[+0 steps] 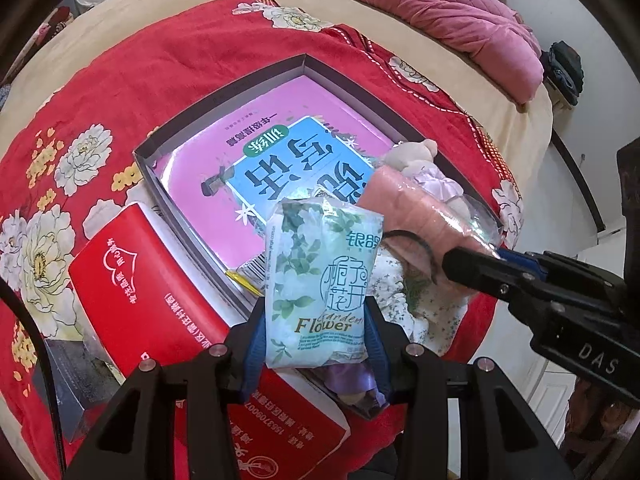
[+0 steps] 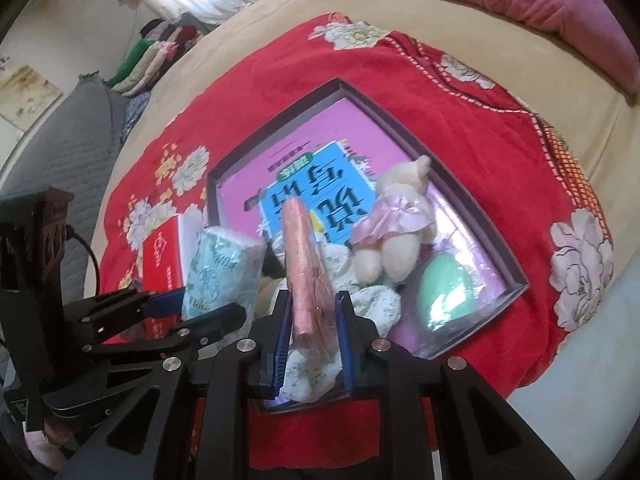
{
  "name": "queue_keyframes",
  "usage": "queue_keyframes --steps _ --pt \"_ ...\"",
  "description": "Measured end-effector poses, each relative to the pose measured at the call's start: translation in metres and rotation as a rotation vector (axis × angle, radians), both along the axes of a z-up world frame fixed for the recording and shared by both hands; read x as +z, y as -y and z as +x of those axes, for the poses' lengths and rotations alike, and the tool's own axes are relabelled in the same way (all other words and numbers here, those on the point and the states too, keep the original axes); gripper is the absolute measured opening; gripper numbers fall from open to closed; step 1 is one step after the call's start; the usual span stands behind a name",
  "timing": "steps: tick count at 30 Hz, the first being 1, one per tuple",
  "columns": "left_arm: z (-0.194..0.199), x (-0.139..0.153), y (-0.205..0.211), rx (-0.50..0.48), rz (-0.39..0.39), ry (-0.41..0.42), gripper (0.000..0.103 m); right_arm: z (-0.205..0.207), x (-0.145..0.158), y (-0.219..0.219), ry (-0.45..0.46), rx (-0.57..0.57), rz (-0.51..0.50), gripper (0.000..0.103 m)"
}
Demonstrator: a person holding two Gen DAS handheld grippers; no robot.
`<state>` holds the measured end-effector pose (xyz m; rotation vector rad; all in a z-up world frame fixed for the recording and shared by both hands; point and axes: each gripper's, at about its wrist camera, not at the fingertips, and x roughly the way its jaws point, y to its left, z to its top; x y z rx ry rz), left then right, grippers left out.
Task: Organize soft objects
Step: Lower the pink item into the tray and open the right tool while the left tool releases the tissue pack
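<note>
Left tool [image 1: 316, 344] clamped on pale-green floral tissue pack [image 1: 320, 280]; right tool [image 2: 314, 344] jaws flank plastic-wrapped pink towel roll [image 2: 304, 264], grip indeterminate, over the box [image 2: 276, 120].

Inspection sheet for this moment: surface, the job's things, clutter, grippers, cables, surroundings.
Surface: red floral blanket on a tan bed cover.
Job's things: open box holding a pink book, plush toy, green egg-shaped item and floral cloth; tissue pack; pink wrapped roll.
Clutter: red booklet beside the box.
Grippers: left gripper shut on the tissue pack; right gripper around the pink wrapped roll, whether its pads press cannot be told.
Cables: black cable at the left gripper's mount.
Surroundings: pink quilt, folded clothes.
</note>
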<state>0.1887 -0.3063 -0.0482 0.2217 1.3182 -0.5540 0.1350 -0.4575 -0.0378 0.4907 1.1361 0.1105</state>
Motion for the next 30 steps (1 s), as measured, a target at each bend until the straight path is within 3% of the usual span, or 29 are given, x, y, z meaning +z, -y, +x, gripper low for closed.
queue_keyframes --steps 7,19,24,30 --pt "-0.001 0.0 0.006 -0.019 0.005 0.007 0.045 -0.002 0.003 0.009 0.01 -0.038 -0.038 0.033" --pt "-0.002 0.001 0.007 -0.018 0.023 0.015 0.045 -0.009 0.012 0.018 0.021 -0.067 -0.07 0.035" --pt "-0.003 0.002 0.007 -0.015 0.023 0.015 0.046 -0.013 0.018 0.02 0.029 -0.076 -0.076 0.044" --pt "-0.006 0.004 0.008 -0.022 0.019 0.017 0.047 -0.015 0.022 0.021 0.035 -0.083 -0.084 0.044"
